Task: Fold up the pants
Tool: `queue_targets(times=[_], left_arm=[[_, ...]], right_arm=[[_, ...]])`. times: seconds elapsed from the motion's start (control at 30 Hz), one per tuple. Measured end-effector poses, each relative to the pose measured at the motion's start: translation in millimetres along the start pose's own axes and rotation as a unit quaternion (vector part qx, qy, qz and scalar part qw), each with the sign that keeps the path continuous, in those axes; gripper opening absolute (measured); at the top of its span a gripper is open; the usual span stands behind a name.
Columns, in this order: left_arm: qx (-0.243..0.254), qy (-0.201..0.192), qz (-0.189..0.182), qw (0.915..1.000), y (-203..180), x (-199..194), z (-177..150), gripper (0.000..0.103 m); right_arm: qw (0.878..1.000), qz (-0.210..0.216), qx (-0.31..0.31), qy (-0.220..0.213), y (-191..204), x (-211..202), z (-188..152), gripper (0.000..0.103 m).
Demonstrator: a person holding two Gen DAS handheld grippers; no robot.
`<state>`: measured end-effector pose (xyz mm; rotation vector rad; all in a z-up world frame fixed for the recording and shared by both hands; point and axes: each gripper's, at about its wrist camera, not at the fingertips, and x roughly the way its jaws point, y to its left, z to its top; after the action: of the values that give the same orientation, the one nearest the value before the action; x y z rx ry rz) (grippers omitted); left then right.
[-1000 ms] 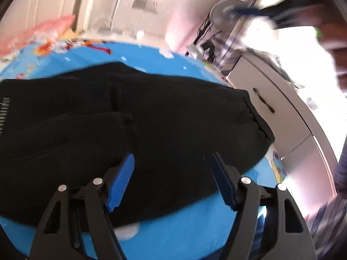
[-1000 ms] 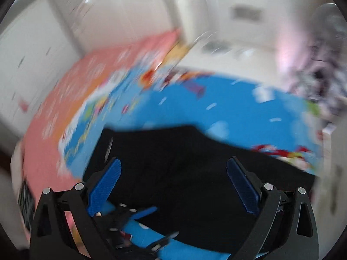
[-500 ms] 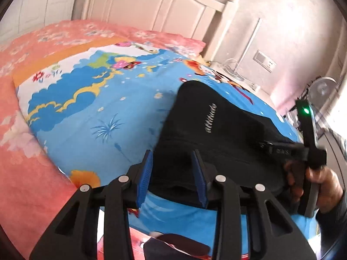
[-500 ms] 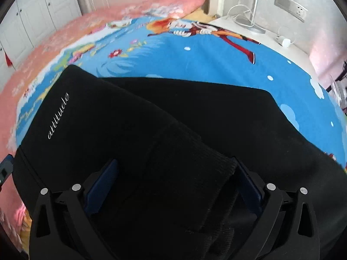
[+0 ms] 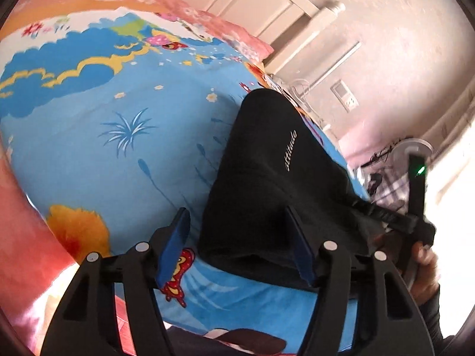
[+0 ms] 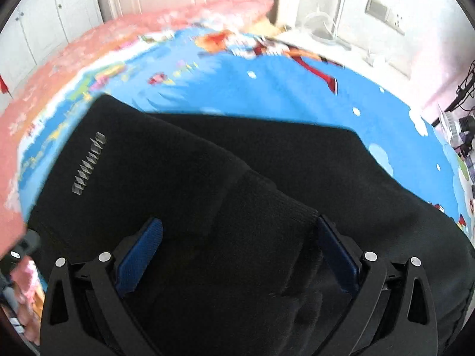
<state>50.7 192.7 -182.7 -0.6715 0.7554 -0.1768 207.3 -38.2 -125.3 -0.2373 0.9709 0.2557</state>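
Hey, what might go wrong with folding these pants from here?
1. The left hand-held gripper is opening with the pants' folded edge between its fingers, so that edge may slump out of line.
2. The ribbed cuff lies bunched between the open right hand-held gripper fingers; a pinch there could catch uneven layers.

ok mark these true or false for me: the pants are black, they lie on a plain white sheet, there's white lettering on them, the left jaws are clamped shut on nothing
1. The pants are black. True.
2. They lie on a plain white sheet. False: the sheet is blue with cartoon prints.
3. White lettering shows on the pants. True.
4. The left gripper is clamped shut on nothing. False: its jaws are opening, with the pants' edge between them.
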Motion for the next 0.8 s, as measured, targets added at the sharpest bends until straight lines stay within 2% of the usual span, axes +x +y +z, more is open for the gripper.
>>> queue_targets(times=[0.1,0.27,0.47,0.8], left_arm=[[0.002,0.003,-0.007,1.0,1.7,1.9,-1.0,0.054],[0.014,-0.003,-0.004,0.9999,-1.4,1.4,-6.8,0.05],[0.015,-0.004,-0.007,0.9998,0.2,2.2,-6.8,0.05],[0.022,-0.012,-0.01,0.9996,0.2,1.4,-9.8,0.05]], right_arm=[[1.0,-0.018,-0.002,-0.016,9.2,-6.7,5.2,0.098],[0.999,-0.026,-0.001,-0.041,19.0,-17.8,12.3,0.098],[0.997,-0.04,-0.022,-0.055,35.0,-25.5,19.9,0.098],[0.995,-0.025,-0.031,-0.093,53.5,-49.9,41.2,0.098]])
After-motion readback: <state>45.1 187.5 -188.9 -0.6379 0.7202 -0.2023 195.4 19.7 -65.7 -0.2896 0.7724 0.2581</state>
